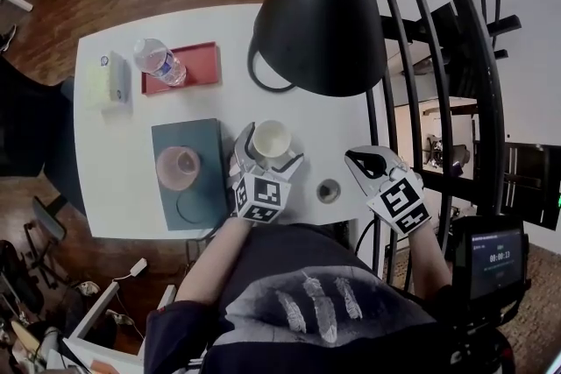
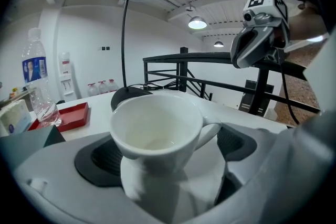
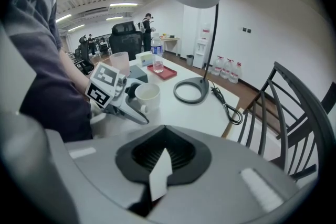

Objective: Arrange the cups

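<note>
- Standing upright on the white table (image 1: 123, 153), the white glazed ceramic cup with a side handle (image 1: 271, 138) is near the front edge. It is just right of the dark teal mat (image 1: 197, 134), which bears a translucent pink plastic cup (image 1: 180, 164).
- The left gripper (image 1: 269, 150) has its claw spread wide, with the white cup between the pads. A gap shows on the handle side and nothing looks squeezed, so it reads as released around the cup, not gripping it.
- The right gripper (image 1: 358, 158) is clenched on nothing, over the table's right edge and well apart from both cups.
- Handling, as a judgement: the white cup is rigid and fairly weighty for a cup. Its glaze is slick against the pads, and it is likely to chip if it is dropped or knocked against the pink one. It is empty, so nothing can spill.
- The best hold is probably across the round body below the rim, with pads on opposite walls. The handle points toward the right-hand pad, so a closing pad could catch it and twist the cup.
- The left gripper view shows the bare inside of the cup and the handle's direction, which the head view does not make out.
- Only the head view lays out the mat, the pink cup and the spacing between the two cups.
- The right gripper view gives the white cup side-on between the left jaws, with the pink cup behind it.
</note>
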